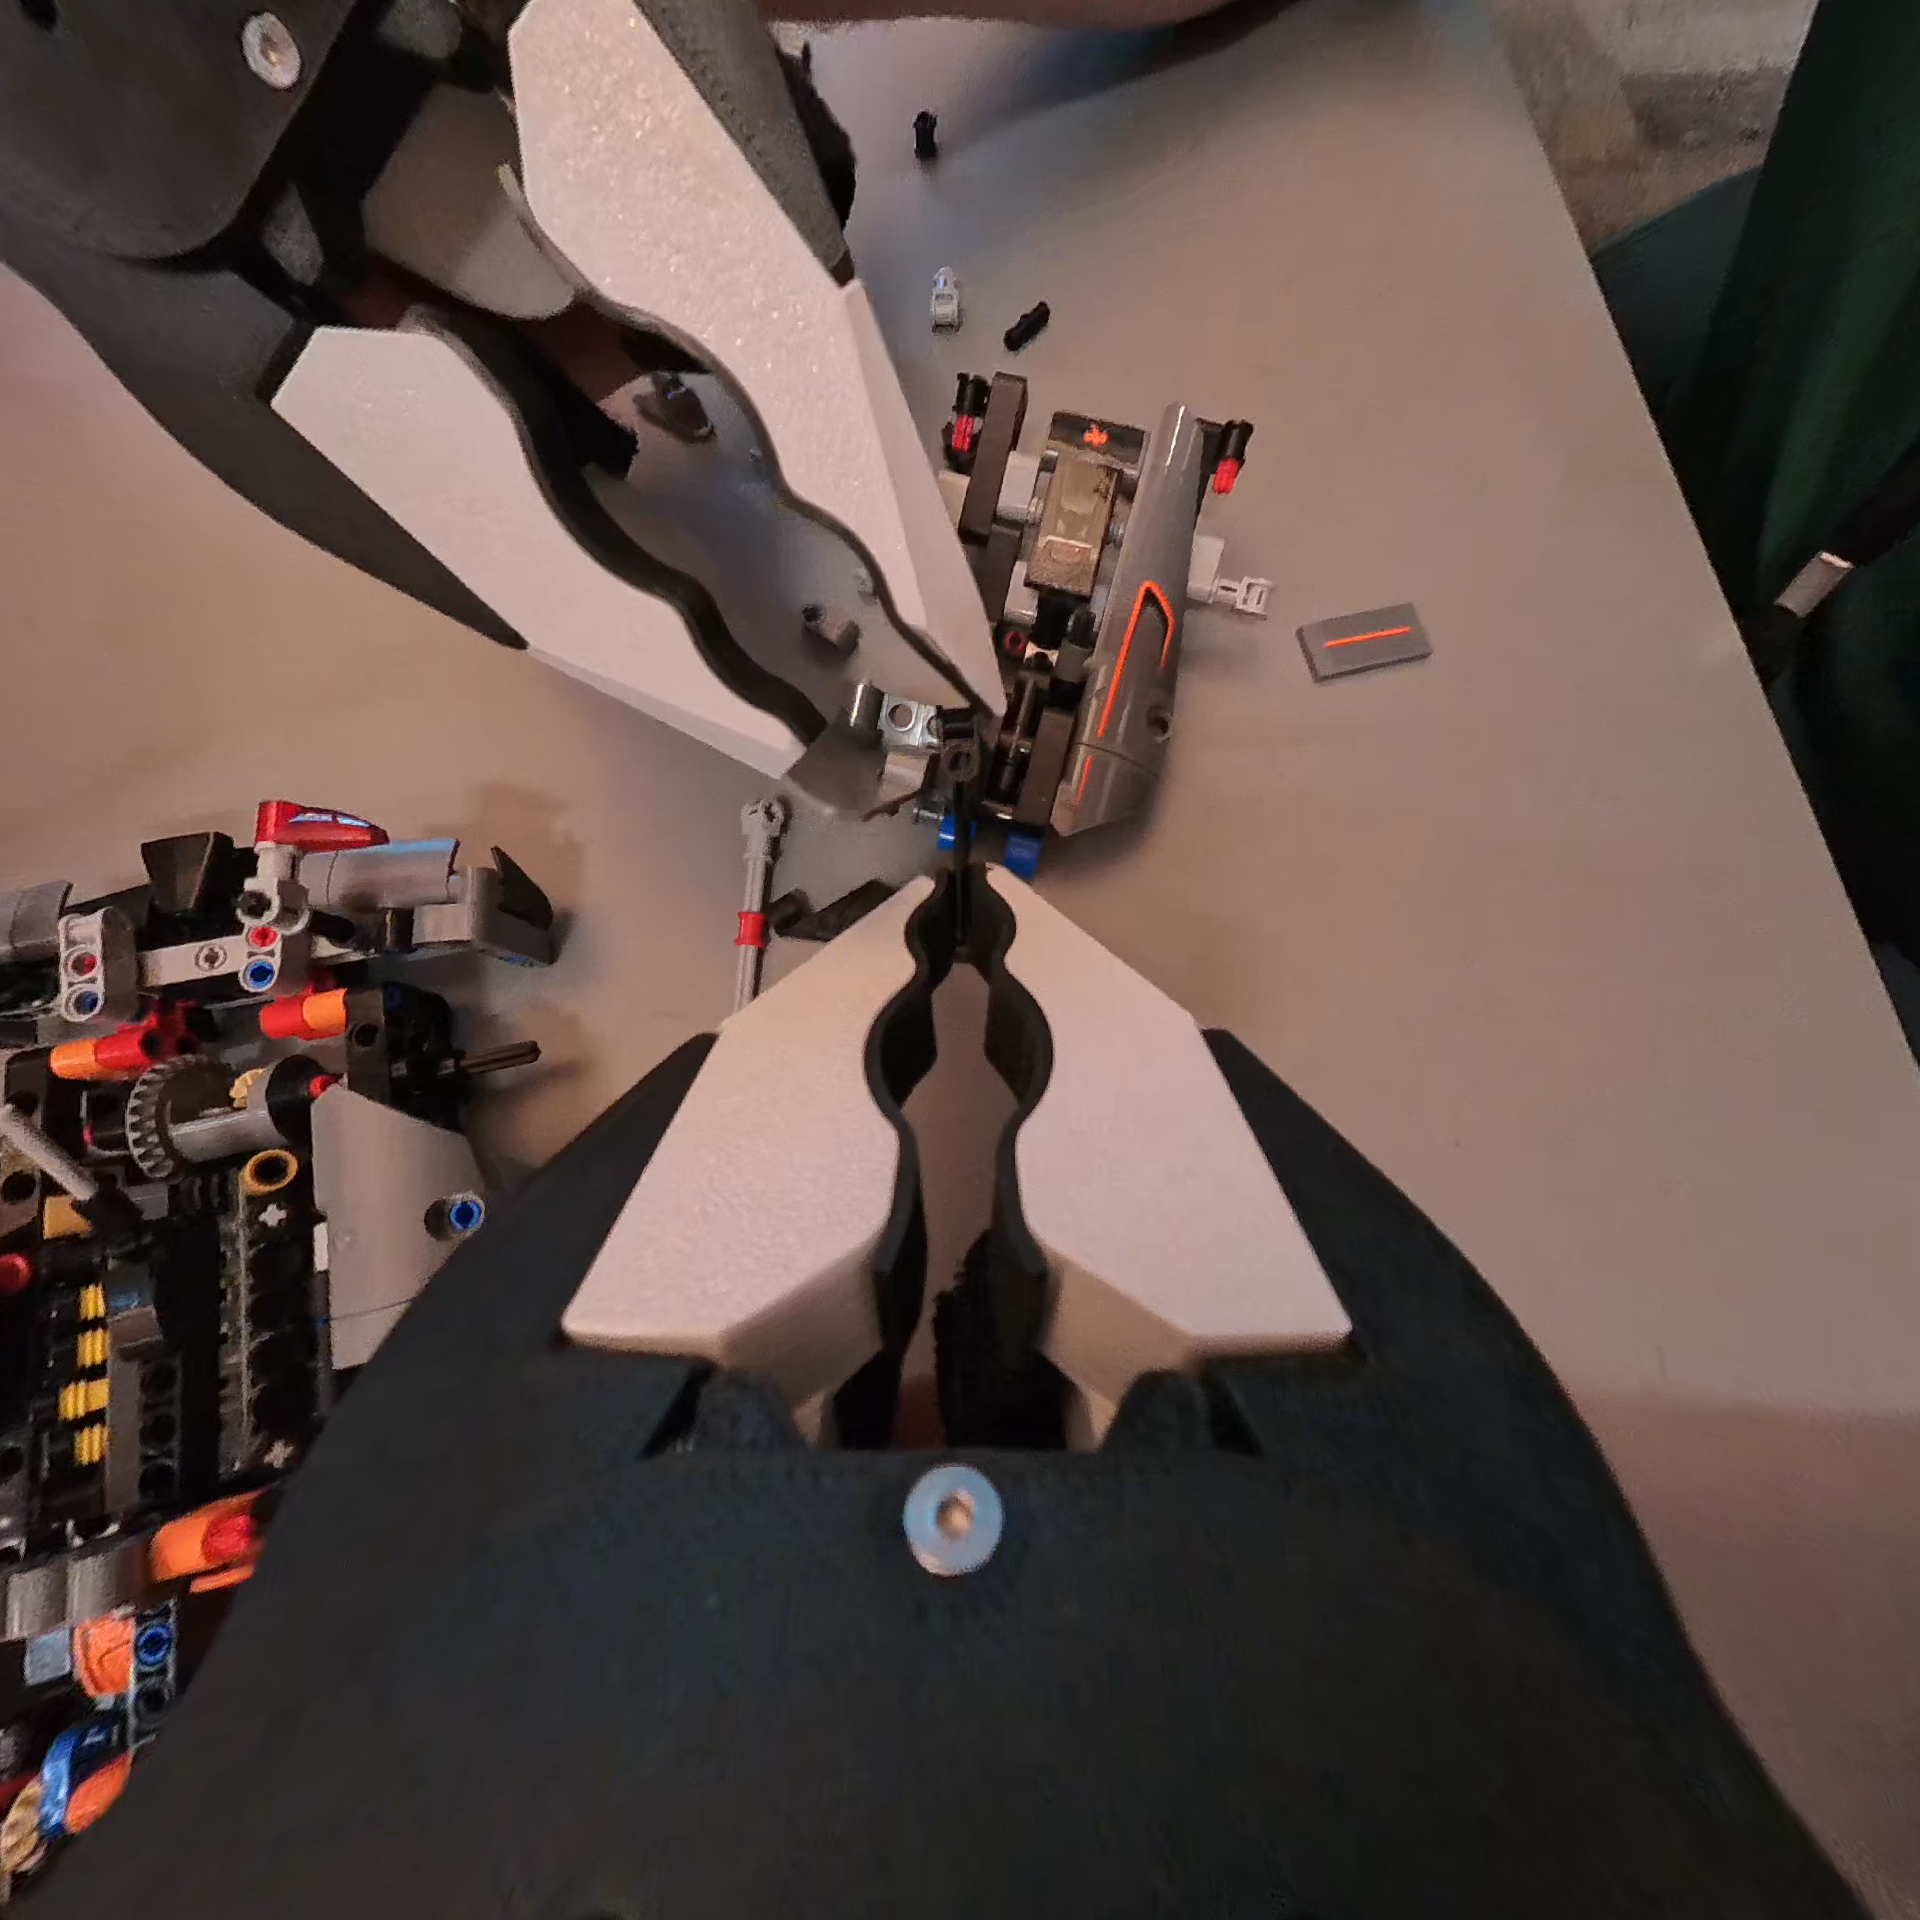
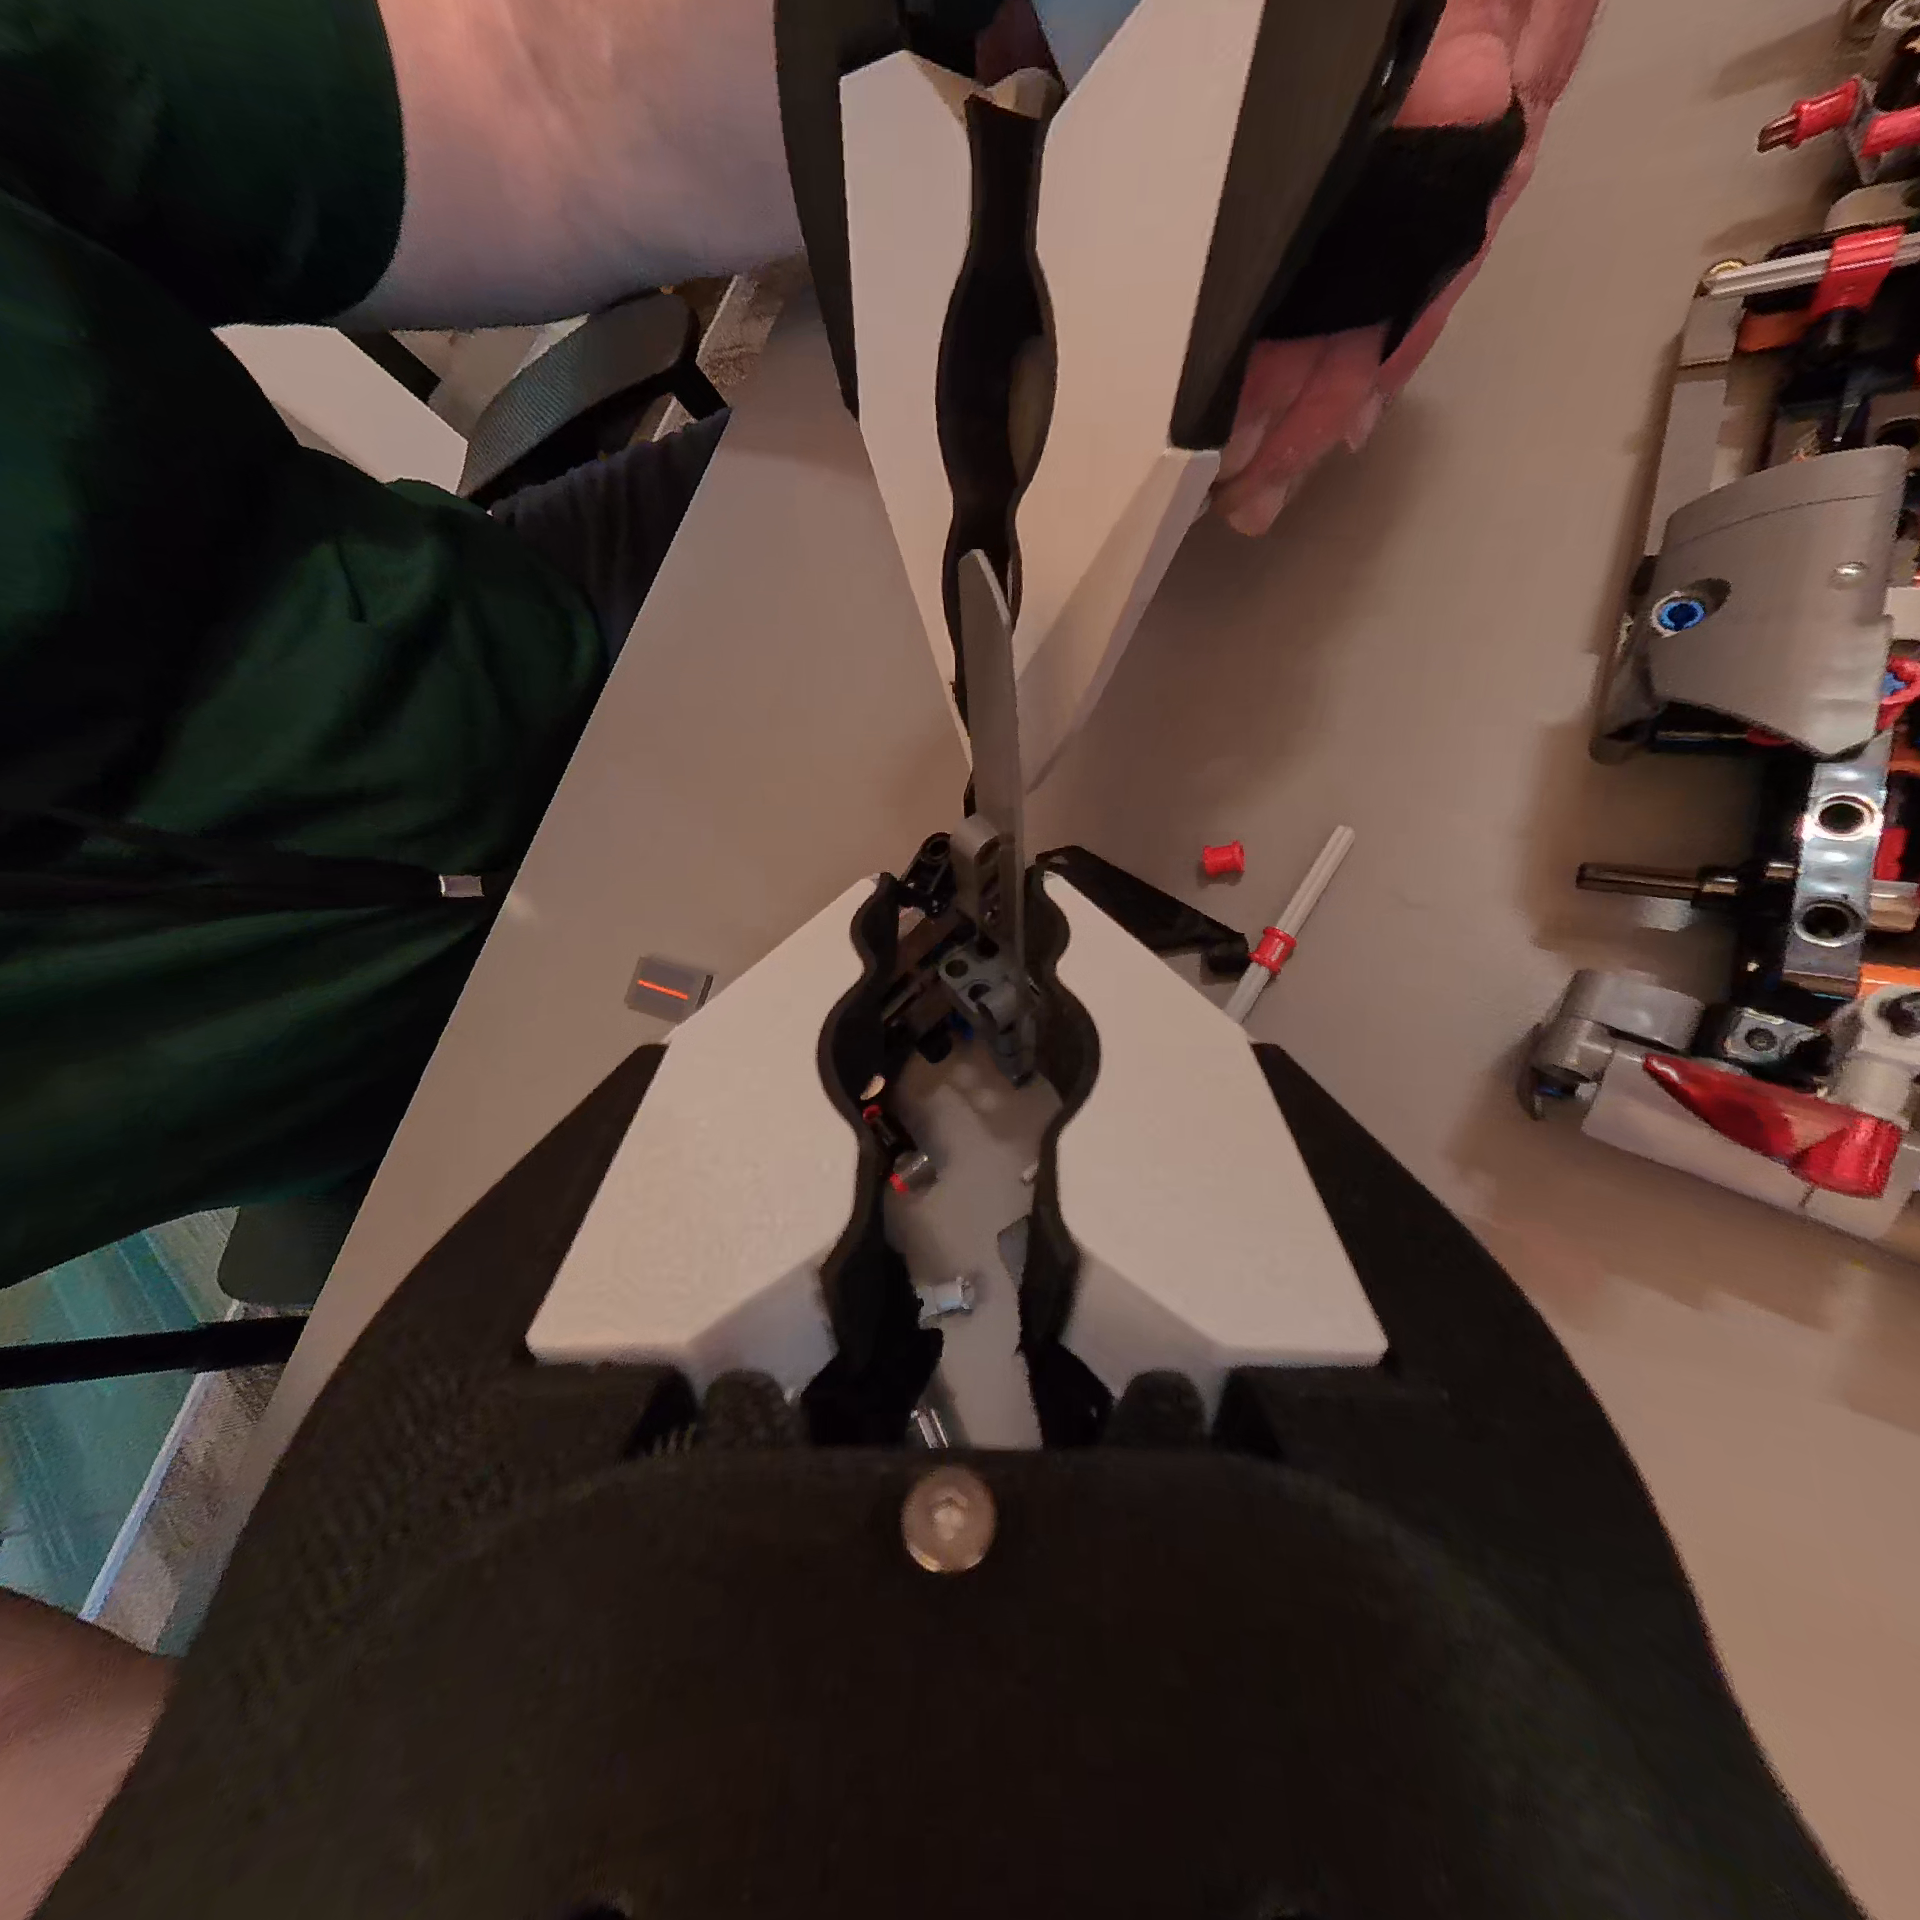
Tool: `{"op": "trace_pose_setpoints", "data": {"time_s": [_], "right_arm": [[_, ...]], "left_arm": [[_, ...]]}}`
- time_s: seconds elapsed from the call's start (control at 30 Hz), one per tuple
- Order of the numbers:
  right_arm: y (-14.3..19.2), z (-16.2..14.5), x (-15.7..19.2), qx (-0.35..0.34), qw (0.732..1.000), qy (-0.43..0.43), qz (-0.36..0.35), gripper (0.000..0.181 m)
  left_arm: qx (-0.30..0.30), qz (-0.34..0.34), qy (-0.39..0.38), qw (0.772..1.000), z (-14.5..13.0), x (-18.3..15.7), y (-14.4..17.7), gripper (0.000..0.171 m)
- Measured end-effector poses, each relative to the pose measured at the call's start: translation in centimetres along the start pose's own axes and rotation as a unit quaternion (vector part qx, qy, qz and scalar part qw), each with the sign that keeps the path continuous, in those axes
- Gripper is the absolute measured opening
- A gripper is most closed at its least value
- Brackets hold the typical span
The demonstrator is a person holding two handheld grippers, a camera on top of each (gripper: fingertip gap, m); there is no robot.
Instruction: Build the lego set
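both grippers' fingers, left (image 1: 961, 894) and right (image 2: 961, 904), pinch closed on the grey lego sub-assembly (image 1: 1101, 623).

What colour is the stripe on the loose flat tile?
Orange-red, on a grey tile; clearest in the left wrist view.

Open table (image 1: 1403, 987) is lying free at right of the left wrist view; the big model (image 1: 187, 1195) is blocking lower left, the other gripper (image 1: 966, 707) crowding upper left.
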State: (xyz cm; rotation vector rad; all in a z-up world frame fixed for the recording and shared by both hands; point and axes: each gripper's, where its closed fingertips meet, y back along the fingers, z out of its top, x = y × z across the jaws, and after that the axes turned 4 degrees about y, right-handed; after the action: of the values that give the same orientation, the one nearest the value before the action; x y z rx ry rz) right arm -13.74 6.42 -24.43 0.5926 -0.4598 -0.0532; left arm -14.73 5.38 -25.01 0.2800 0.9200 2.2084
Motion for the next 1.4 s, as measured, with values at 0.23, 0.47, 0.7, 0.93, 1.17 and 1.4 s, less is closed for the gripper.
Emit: {"op": "trace_pose_setpoints", "data": {"time_s": [0.23,0.47,0.7,0.93,1.17,1.4], "right_arm": [[-0.2,0.0,0.2,-0.001,1.000,0.002,0.006,0.022],[-0.2,-0.2,0.2,-0.003,1.000,0.010,0.008,0.021],[-0.4,-0.2,0.3,-0.010,1.000,0.011,0.016,0.021],[-0.4,-0.2,0.4,-0.016,0.999,0.009,0.026,0.020],[-0.5,-0.1,0.4,-0.021,0.999,0.006,0.029,0.020],[-0.5,-0.1,0.4,-0.022,0.999,0.008,0.030,0.020]], "left_arm": [[-0.035,0.001,0.019,0.999,0.0,-0.3,0.0,0.000],[-0.065,0.008,0.039,0.997,0.3,-0.2,0.1,0.000],[-0.123,0.014,0.077,0.989,0.4,-0.2,0.2,0.000],[-0.163,0.010,0.104,0.981,0.8,-0.3,0.3,0.000],[-0.179,0.013,0.111,0.977,1.1,-0.1,0.4,0.000],[-0.167,0.017,0.113,0.979,0.7,-0.3,0.1,0.000]]}}
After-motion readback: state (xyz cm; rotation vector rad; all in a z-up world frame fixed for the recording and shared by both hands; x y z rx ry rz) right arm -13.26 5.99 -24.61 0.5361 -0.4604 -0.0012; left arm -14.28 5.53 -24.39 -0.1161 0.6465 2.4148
